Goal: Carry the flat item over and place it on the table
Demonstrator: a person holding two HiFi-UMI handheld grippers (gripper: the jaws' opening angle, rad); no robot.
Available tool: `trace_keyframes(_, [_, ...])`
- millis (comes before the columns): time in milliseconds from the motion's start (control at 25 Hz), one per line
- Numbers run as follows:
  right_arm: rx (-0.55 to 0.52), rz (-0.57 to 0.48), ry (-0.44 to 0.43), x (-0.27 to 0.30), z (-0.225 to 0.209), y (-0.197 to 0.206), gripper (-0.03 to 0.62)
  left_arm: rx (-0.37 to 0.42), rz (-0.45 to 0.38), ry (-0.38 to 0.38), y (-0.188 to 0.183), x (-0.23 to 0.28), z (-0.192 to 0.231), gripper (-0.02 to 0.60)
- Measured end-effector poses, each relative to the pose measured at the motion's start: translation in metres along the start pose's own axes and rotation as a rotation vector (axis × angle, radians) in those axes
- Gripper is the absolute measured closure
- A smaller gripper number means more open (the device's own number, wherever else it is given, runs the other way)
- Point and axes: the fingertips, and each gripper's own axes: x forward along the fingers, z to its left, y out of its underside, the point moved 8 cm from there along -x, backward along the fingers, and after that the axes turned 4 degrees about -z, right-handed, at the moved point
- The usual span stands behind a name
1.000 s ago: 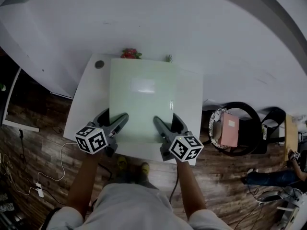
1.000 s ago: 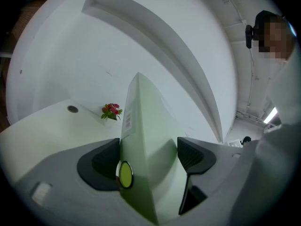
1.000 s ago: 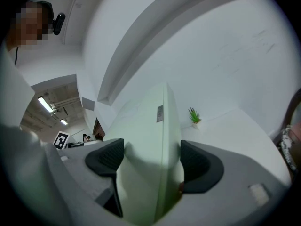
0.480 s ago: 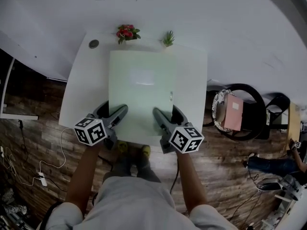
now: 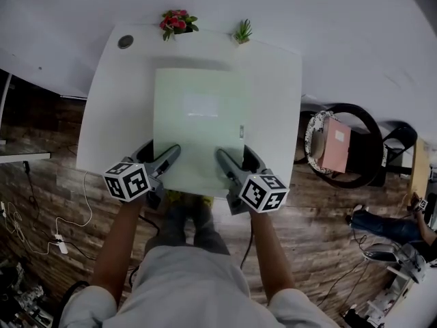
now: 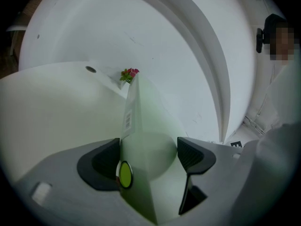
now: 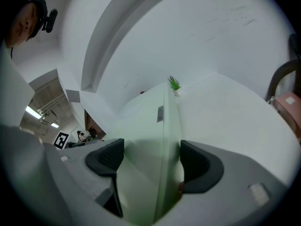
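Note:
A flat pale green board [image 5: 198, 125] is held level over the white table [image 5: 273, 101], its near edge past the table's front edge. My left gripper [image 5: 167, 157] is shut on the board's near left edge and my right gripper [image 5: 229, 159] on its near right edge. The left gripper view looks along the board [image 6: 141, 121] edge-on, pinched between the dark pads of that gripper [image 6: 148, 154]. In the right gripper view the board [image 7: 162, 126] runs between the pads of that gripper [image 7: 148, 161]. I cannot tell whether the board touches the table.
A red flower pot [image 5: 176, 22] and a small green plant [image 5: 242, 30] stand at the table's back edge, with a round grommet [image 5: 125, 42] at the back left. A black chair holding a pink box [image 5: 339, 145] stands to the right. Cables [image 5: 41, 231] lie on the wood floor.
The table now shows whole in the head view. A wide strip of bare table has opened between the board's far edge and the plants. Both grippers keep their hold.

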Motion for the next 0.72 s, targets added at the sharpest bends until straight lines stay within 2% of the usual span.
trace_keyframes(720, [0.052,0.100,0.067,0.023,-0.011,0.031,0.224,-0.068,0.091,-0.053,0.024,0.011,0.036,0.199])
